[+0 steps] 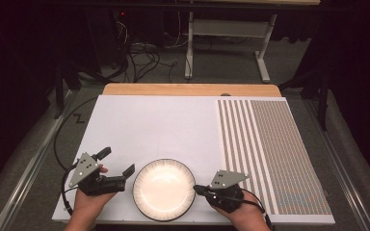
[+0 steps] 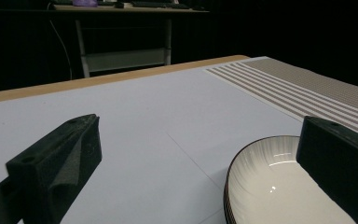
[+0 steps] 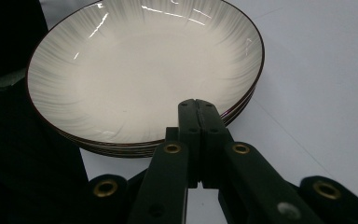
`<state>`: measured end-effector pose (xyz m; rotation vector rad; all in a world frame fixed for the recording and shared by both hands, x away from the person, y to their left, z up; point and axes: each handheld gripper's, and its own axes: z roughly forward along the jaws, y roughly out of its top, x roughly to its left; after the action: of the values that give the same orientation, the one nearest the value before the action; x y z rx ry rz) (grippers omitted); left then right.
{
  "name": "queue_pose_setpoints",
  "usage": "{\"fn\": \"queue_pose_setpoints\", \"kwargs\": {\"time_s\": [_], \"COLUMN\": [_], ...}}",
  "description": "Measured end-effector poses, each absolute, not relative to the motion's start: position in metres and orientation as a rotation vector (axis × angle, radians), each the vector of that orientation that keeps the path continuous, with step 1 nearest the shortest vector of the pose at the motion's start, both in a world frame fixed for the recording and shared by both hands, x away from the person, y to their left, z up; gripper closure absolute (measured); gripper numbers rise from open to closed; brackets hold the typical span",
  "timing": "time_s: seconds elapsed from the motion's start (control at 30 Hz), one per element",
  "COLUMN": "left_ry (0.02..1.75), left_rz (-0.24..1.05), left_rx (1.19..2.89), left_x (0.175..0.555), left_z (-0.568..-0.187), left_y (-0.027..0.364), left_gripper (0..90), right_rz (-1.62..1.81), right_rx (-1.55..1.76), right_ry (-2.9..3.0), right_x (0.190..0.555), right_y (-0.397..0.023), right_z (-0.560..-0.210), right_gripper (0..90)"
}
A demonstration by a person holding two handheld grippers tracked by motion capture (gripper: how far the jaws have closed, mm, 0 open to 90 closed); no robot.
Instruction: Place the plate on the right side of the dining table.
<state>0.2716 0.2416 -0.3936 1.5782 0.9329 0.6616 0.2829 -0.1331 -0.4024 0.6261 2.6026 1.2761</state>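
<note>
A stack of shallow white plates point(image 1: 164, 188) with dark rims sits at the near middle of the white board point(image 1: 149, 125). My left gripper point(image 1: 116, 161) stands open just left of the stack; its right jaw is close beside the rim and nothing is between the jaws. In the left gripper view the plates point(image 2: 270, 186) lie at lower right, partly behind that jaw of the left gripper point(image 2: 198, 163). My right gripper point(image 1: 196, 188) is shut, its tips at the stack's right rim. In the right gripper view the right gripper point(image 3: 198, 103) has its jaws pressed together over the edge of the top plate point(image 3: 140, 70), with nothing pinched between them.
A brown-and-white striped mat point(image 1: 270, 149) covers the right part of the table. A bare wooden strip point(image 1: 188, 89) runs along the far edge. Beyond it stand a desk frame point(image 1: 231, 33) and loose cables point(image 1: 139, 55) on the floor.
</note>
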Motion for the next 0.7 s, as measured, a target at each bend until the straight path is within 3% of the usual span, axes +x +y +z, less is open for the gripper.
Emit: {"fn": "queue_pose_setpoints", "kwargs": {"time_s": [0.7], "left_ry": [0.927], "left_rz": [0.653], "left_rx": [1.579], "left_x": [0.2724], "left_z": [-0.3934], "left_y": [0.2399], "left_gripper": [0.5], "right_rz": [1.208], "right_rx": [0.618], "right_ry": [2.624], "right_x": [0.2843], "right_y": [-0.128], "right_z": [-0.3998], "right_gripper": [90.0]}}
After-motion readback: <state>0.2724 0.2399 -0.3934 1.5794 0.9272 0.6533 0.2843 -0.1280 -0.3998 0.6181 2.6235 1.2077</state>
